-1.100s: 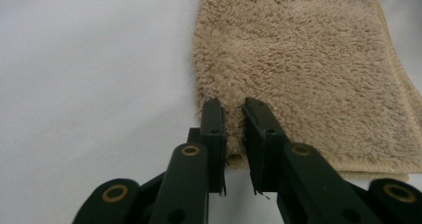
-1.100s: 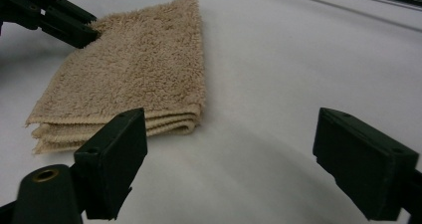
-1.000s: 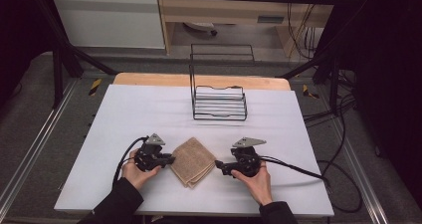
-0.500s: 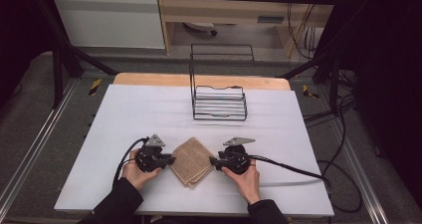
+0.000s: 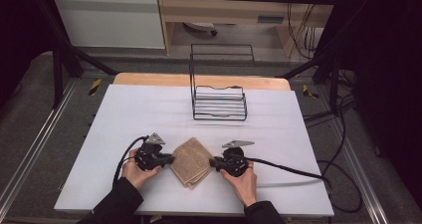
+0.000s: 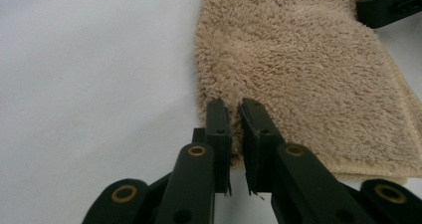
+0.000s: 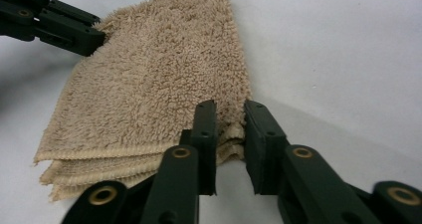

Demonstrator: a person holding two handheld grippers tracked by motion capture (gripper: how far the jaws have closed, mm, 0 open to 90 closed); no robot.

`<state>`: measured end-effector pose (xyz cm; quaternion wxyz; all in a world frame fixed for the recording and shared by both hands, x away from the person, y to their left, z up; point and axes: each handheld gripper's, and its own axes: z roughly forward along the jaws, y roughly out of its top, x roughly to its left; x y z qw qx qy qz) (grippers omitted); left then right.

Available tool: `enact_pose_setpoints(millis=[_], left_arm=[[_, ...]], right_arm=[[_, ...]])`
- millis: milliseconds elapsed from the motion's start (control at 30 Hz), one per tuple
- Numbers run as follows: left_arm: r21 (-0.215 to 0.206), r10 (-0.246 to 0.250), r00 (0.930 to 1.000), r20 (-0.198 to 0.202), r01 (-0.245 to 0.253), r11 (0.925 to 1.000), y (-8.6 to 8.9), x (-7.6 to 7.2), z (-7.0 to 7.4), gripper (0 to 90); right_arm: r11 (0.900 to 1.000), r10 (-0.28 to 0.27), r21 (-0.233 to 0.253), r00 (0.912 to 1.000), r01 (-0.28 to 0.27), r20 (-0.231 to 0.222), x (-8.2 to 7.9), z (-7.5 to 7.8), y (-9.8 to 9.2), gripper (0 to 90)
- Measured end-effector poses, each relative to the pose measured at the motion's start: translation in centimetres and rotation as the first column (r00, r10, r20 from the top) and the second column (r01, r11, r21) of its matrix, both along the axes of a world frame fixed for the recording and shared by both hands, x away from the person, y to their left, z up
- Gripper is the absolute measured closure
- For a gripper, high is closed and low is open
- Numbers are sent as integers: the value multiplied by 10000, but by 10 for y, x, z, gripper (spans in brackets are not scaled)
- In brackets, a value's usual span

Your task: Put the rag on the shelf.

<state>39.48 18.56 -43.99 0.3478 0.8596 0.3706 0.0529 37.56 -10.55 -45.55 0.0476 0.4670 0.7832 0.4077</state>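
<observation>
A folded beige towel (image 5: 191, 159) lies on the white table (image 5: 124, 114) near its front edge, between my two grippers. My left gripper (image 5: 171, 159) is at the towel's left edge. In the left gripper view its jaws (image 6: 233, 114) stand nearly together, pinching that edge of the towel (image 6: 308, 69). My right gripper (image 5: 211, 162) is at the towel's right corner. In the right gripper view its jaws (image 7: 230, 119) are closed around the stacked layers of the towel (image 7: 164, 84). The left gripper (image 7: 97, 37) shows across the cloth, on its far corner.
A black wire rack (image 5: 219, 102) stands upright at the table's back centre, well beyond the towel. The right gripper's cable (image 5: 288, 167) trails over the table to the right edge. A person's hands and dark sleeves come in from the front.
The right gripper moved left until its jaws reached the towel's right corner. The left gripper stayed at the towel's left edge. The towel has not shifted.
</observation>
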Motion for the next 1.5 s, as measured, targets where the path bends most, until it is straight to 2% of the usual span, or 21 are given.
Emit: enact_pose_setpoints(millis=[67, 233, 333, 400, 467, 533, 633, 700, 800, 867, 933, 1000, 1100, 1167, 1267, 1300, 1333, 1367, 1500], left_arm=[[-93, 58, 9999, -102, -59, 9999, 1, 1, 1, 841], [-238, 147, 9996, -232, -152, 9996, 3, 0, 4, 849], [-503, 276, 9984, -486, -301, 9983, 5, -3, 6, 850], [-882, 380, 9969, -688, -441, 9951, 6, -9, 8, 851], [-973, 387, 9966, -732, -458, 9942, 6, -12, 9, 851], [-1129, 471, 9957, -793, -560, 9920, 4, -17, 11, 850], [-879, 687, 9953, -684, -746, 9933, 1, -26, 13, 850], [-806, 834, 9943, -662, -887, 9928, 2, -29, 14, 850], [-897, 1185, 9902, -741, -1249, 9881, 6, -37, 14, 848], [-857, 1374, 9874, -787, -1441, 9858, 10, -45, 8, 843], [-793, 1417, 9867, -802, -1480, 9858, 10, -47, 5, 840], [-693, 1465, 9865, -728, -1516, 9860, 10, -48, 2, 824], [-583, 1358, 9894, -517, -1388, 9886, 10, -48, 2, 797], [-461, 1212, 9923, -256, -1223, 9914, 10, -48, 3, 720], [-295, 1057, 9944, 83, -1054, 9940, 11, -46, 7, 603], [-382, 1061, 9942, 173, -1054, 9937, 12, -44, 9, 563], [-424, 1043, 9942, 258, -1031, 9938, 14, -43, 11, 563], [-459, 1034, 9940, 359, -1017, 9938, 15, -40, 13, 459], [-649, 964, 9942, 479, -932, 9935, 20, -27, 18, 295]], right_arm=[[10000, 4, 89, 10000, -4, -69, 0, 1, 0, 834], [9996, 86, 262, 9997, -80, -215, 2, 7, -3, 856], [9988, 115, 478, 9997, -104, -217, 5, 15, -6, 861], [9985, 98, 542, 9998, -87, -198, 8, 19, -8, 863], [9987, 124, 505, 9998, -117, -141, 12, 22, -9, 863], [9995, 249, 181, 9997, -249, -18, 18, 24, -8, 863], [9990, 438, -106, 9990, -437, 70, 22, 24, -4, 863], [9961, 788, -439, 9959, -769, 434, 29, 23, 4, 864], [9936, 1085, -403, 9915, -1058, 725, 36, 23, 13, 863], [9900, 1360, -503, 9867, -1319, 892, 40, 21, 20, 862], [9880, 1479, -591, 9847, -1429, 922, 42, 20, 24, 861], [9827, 1692, -924, 9806, -1602, 986, 48, 15, 33, 854], [9845, 1572, -929, 9834, -1488, 909, 50, 10, 35, 849], [9846, 1543, -982, 9827, -1444, 1023, 50, 7, 35, 802], [9851, 1542, -974, 9792, -1420, 1320, 47, 12, 33, 710], [9852, 1562, -941, 9771, -1436, 1443, 46, 15, 32, 670], [9852, 1562, -941, 9771, -1436, 1443, 46, 15, 32, 670], [9849, 1602, -924, 9732, -1465, 1652, 43, 21, 29, 610], [9868, 1539, -809, 9692, -1406, 1924, 37, 29, 18, 438]])
